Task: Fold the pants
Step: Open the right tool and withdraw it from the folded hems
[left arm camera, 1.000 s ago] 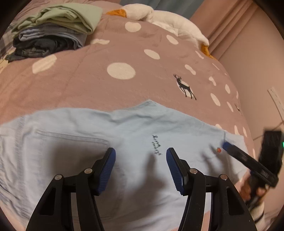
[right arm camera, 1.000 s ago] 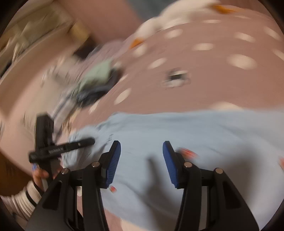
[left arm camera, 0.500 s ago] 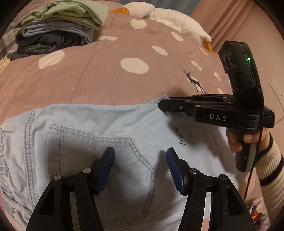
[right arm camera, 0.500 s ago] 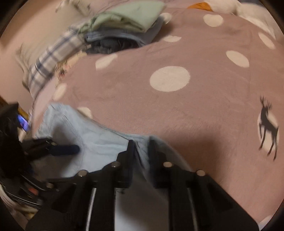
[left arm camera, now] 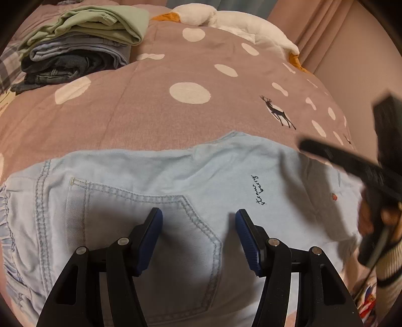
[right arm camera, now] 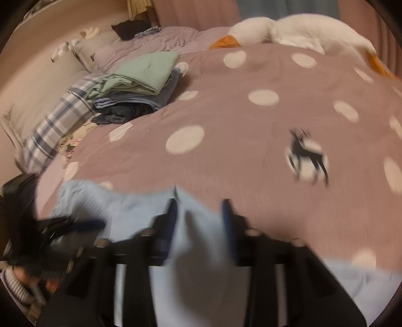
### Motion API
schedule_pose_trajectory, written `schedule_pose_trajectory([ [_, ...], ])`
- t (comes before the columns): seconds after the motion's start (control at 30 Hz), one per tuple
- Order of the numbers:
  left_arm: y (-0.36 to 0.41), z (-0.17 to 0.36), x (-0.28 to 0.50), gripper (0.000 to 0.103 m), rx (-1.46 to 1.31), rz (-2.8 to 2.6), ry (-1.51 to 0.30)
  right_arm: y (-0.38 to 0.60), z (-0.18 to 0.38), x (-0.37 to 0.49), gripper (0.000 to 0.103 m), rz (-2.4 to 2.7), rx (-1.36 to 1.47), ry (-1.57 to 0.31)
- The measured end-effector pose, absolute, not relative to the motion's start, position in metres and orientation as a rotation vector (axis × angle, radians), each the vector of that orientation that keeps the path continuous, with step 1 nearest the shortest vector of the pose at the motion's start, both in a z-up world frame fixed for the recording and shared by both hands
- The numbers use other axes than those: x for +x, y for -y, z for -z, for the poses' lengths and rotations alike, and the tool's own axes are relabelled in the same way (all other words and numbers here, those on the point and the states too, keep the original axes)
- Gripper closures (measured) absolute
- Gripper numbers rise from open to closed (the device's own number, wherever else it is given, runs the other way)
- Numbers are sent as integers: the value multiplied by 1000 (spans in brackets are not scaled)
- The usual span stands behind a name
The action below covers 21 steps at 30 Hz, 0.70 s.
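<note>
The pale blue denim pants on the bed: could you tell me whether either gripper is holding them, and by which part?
Neither holds them. The left gripper hangs open above the back pocket of the pale blue denim pants; the right gripper is open too.

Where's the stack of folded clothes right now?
The stack of folded clothes sits far left on the bedspread in both views, beyond the light blue pants, left of the white goose plush.

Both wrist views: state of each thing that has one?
light blue pants: spread flat on bedspread, back pocket up, ungripped.
left gripper: open, over the pocket.
right gripper: open, blurred.
clothes stack: folded, piled.
plush goose: lying at the bed's far edge.
</note>
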<state>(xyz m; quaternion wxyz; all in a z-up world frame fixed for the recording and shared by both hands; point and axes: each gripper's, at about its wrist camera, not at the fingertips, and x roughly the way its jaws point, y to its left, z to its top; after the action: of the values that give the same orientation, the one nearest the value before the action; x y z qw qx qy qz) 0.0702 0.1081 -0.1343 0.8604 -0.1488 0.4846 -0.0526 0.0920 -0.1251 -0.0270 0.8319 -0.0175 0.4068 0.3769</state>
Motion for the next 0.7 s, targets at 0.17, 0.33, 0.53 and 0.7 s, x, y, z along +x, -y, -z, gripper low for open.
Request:
schedule_pose_trajectory([
  [0.17,-108,135,71,43,-297,105,-1024,174,58,87,62,-656,-16,-956],
  [0.33,-105,135,70,43,-281,94,-1019,250,69,94,68,-501,142,-979],
  [0.53,-101,132,70,43,-260,69,-1037,343,68,84,55,-274,241,-962],
  [0.7,-97,124,64,43,-235,30,-1059,427,74,65,44,-15,361,-945],
])
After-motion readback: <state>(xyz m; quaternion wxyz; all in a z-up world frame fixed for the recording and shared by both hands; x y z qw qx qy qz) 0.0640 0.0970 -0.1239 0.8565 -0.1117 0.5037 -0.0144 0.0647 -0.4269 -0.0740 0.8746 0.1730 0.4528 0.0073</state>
